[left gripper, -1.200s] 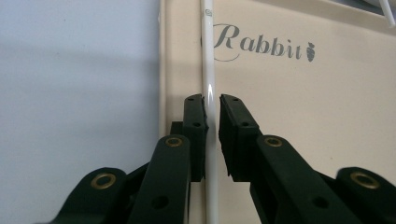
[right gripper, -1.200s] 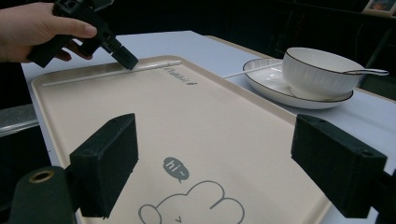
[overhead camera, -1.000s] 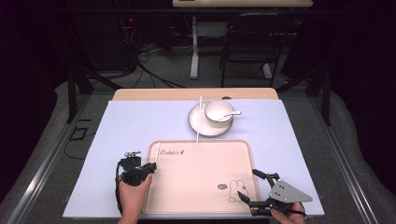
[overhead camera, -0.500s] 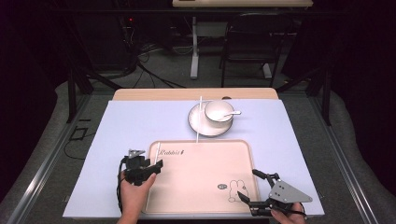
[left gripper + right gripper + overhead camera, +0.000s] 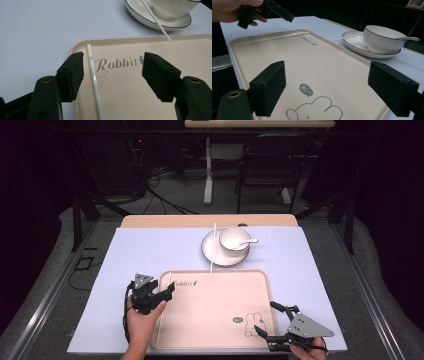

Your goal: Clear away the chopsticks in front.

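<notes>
Two white chopsticks were counted. One chopstick point(image 5: 94, 82) was seen lying in the beige tray point(image 5: 220, 320) along its left edge, at about nine o'clock from the tray's middle; the other chopstick point(image 5: 213, 247) was propped on the saucer point(image 5: 212, 254) at twelve o'clock, its lower tip reaching the tray's far rim. One tray, one saucer, one bowl point(image 5: 234, 239) and one spoon point(image 5: 248, 241) were on the pale blue table cover point(image 5: 150, 250), the bowl standing on the saucer with the spoon resting in it.

Two grippers were held, one in each hand. The left gripper point(image 5: 111, 72) was found over the tray's left edge with its jaws released and just spread wider; the tray's chopstick lay between them near the left jaw, not pressed by either pad. The right gripper point(image 5: 266, 320) was at about five o'clock over the tray's near right corner, its jaws wide apart and nothing grasped. In the right gripper view, the left gripper point(image 5: 265, 11) and its hand point(image 5: 234, 8) were seen above the far end of the tray.
</notes>
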